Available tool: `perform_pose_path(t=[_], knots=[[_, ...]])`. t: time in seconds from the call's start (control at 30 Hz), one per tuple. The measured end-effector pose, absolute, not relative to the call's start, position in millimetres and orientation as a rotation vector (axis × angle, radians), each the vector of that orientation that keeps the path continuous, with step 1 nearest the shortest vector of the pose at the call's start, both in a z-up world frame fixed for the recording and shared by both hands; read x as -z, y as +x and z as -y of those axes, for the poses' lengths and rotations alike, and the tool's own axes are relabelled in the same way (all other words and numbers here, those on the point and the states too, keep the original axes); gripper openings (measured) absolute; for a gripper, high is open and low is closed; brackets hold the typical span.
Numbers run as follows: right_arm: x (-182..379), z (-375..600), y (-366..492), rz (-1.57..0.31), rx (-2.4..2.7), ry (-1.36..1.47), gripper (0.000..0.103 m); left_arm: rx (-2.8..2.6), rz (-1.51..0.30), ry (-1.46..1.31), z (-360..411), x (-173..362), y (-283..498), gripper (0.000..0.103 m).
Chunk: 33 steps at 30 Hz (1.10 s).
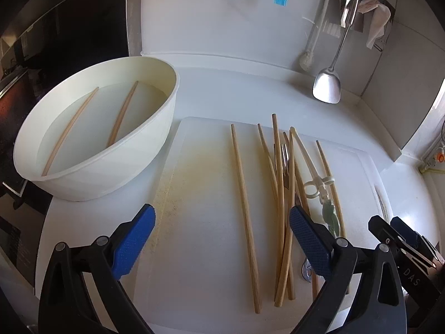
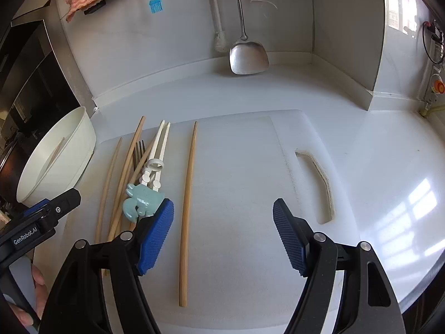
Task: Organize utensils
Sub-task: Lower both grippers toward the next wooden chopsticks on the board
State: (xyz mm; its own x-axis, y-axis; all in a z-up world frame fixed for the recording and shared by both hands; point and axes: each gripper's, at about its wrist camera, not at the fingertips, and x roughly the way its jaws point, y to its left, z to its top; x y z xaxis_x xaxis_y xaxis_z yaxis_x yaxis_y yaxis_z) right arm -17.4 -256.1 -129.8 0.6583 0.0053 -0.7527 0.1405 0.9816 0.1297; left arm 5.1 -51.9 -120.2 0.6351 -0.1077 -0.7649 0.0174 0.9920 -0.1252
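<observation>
We find both tools released and empty. The left gripper stands wide over the cutting board, and a lone chopstick lies between its pads, running from 12 to 6 o'clock, untouched. The right gripper is likewise spread, with a single chopstick just inside its left pad, on the same 12-to-6 axis.

We judge each hand nearest its own stick, and a grasp would need the jaws set across that axis.

The left view alone shows two chopsticks resting in the white bowl at 10 o'clock. The right view alone shows the teal-and-white training chopsticks plainly, and the board's handle slot at 2 o'clock. The fork in the pile is half buried; its handle we cannot trace with confidence.
</observation>
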Motion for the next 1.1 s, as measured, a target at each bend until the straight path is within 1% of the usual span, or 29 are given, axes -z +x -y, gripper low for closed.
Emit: perform_pose_path(t=[0.3, 1.1], knots=[[151, 255, 2, -0.866, 0.077, 0.168, 0.071, 0.042, -0.882, -0.1, 58, 141, 19, 0.095], [165, 238, 22, -0.892, 0.084, 0.035, 0.07, 0.011, -0.913, -0.079, 54, 161, 31, 0.095]])
